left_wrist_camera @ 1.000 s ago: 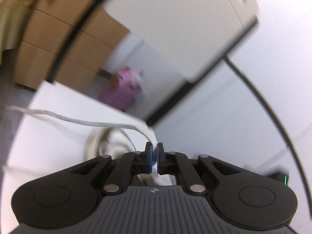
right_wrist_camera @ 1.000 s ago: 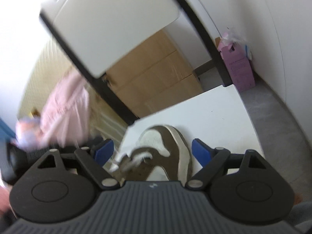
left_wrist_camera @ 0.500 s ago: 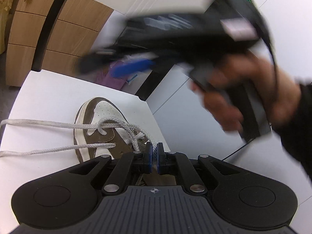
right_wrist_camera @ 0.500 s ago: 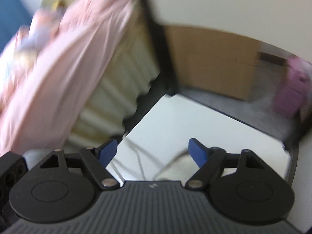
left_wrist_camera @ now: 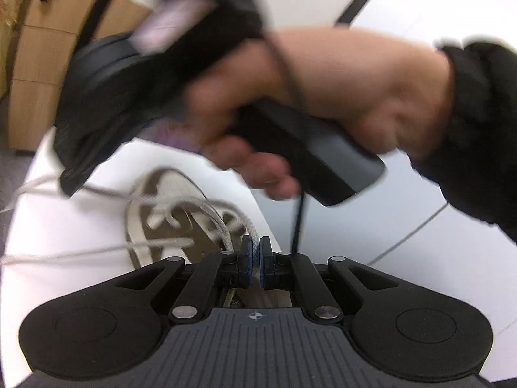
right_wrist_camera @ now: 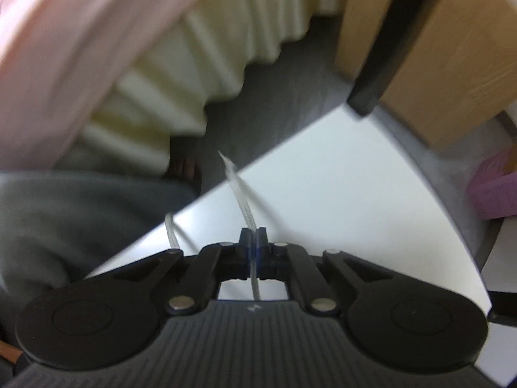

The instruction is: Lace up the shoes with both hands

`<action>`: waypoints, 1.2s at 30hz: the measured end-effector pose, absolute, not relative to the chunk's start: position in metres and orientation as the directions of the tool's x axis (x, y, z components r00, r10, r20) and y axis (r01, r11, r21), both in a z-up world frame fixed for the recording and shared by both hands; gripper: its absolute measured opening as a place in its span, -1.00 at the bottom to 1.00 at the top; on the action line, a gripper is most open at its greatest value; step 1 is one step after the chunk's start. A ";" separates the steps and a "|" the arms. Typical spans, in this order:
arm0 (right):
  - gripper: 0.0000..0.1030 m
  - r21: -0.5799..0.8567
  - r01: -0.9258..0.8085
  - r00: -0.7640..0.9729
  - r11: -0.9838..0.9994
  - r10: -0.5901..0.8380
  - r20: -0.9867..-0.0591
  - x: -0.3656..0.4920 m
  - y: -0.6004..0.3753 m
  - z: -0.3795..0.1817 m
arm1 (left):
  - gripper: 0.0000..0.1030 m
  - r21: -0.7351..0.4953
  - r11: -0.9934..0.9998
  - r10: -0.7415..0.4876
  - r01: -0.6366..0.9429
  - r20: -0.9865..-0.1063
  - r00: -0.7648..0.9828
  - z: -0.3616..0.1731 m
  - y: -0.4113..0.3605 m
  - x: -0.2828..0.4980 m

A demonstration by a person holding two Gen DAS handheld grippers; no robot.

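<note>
- Where half a second ago the right gripper hung blurred above, left view now has the right hand (left_wrist_camera: 339, 97) swung down across the shoe (left_wrist_camera: 168, 207) on the table (left_wrist_camera: 64, 226); left gripper (left_wrist_camera: 255, 255) unchanged, clamped on one lace (left_wrist_camera: 223, 223).
- Right view: right gripper (right_wrist_camera: 252, 242), wide open before, now pinches the other lace end (right_wrist_camera: 240, 200) at the table's edge. Both ends held; crossing or tightening looks next.

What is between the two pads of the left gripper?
A white shoelace from the shoe is pinched in the left gripper, seen in the left wrist view.
</note>
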State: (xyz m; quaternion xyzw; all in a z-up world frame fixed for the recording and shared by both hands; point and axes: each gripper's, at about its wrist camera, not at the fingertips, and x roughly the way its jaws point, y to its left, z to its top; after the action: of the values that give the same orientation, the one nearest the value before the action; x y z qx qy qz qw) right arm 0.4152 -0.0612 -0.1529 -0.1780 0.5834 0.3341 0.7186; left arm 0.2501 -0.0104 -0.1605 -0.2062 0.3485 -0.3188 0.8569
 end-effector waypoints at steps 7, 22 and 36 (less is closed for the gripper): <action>-0.94 0.201 -0.531 0.345 0.823 0.427 -0.836 0.390 -0.128 -0.055 | -0.90 -0.547 0.773 -0.598 0.321 -0.459 0.658 -0.147 0.035 0.236; -0.94 0.580 -0.130 0.647 0.804 0.512 -0.565 0.227 -0.243 -0.102 | 0.44 -0.513 0.851 -0.452 0.109 -0.613 0.648 -0.151 0.072 0.211; -0.88 0.577 -0.192 0.623 0.794 0.553 -0.553 0.192 -0.235 -0.149 | 0.30 -0.575 0.811 -0.473 0.108 -0.537 0.699 -0.098 0.035 0.239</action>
State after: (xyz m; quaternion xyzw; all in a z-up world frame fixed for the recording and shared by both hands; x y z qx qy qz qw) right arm 0.1919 -0.2352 -0.1490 0.2390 0.3776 0.2147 0.8685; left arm 0.2391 0.0347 -0.0984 -0.2598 0.3518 -0.1642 0.8842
